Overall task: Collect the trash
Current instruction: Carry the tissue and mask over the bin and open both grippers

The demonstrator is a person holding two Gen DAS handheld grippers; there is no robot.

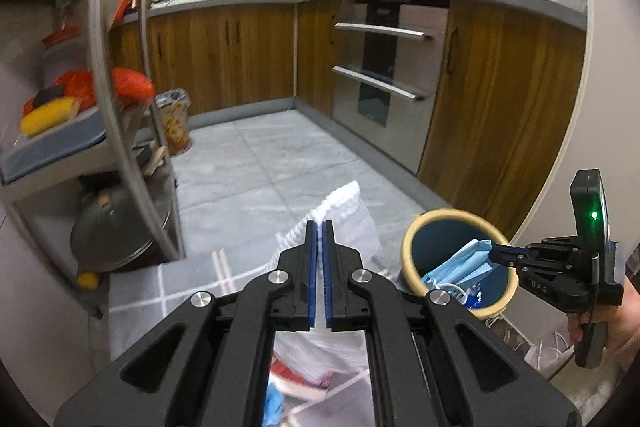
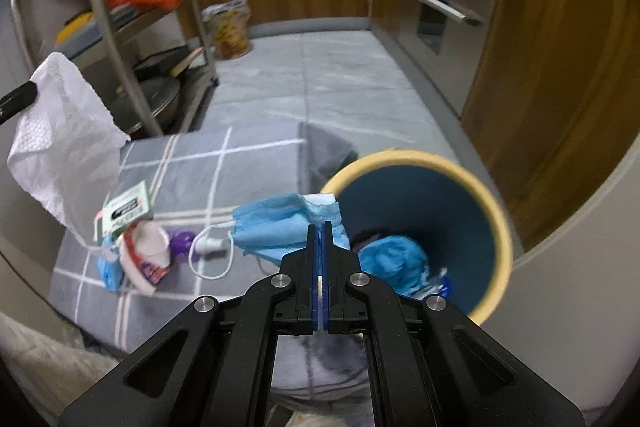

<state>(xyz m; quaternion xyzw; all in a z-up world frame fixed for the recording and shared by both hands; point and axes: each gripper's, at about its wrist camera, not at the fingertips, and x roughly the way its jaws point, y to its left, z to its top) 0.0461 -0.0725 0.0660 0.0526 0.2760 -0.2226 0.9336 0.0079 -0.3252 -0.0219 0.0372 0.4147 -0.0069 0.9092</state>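
Kitchen floor, grey checked mat (image 2: 192, 163), items listed left to right. Left gripper (image 1: 319, 227): jaws pressed together on a white paper towel (image 2: 64, 143), which hangs limp below the tips, seen at 9 o'clock in the right wrist view. Loose litter on the mat, at 8 o'clock of that view: a green-and-white packet (image 2: 126, 207), a paper cup (image 2: 150, 247) on its side, a purple scrap (image 2: 182, 241), other wrappers too jumbled to name. Right gripper (image 2: 319, 227): jaws closed on a blue face mask (image 2: 280, 223), its long axis running crosswise to the fingers, ear loop (image 2: 212, 259) dangling toward the mat. Bin (image 2: 496, 211), blue inside with a cream rim, tilted toward the camera, sits just beside the mask at 3 o'clock and already holds blue mask material. Judgement: the right hand is nearer the bin; the mask overlaps the near rim, so a short carry rightward should place it over the opening. The towel, well apart at left, would follow.
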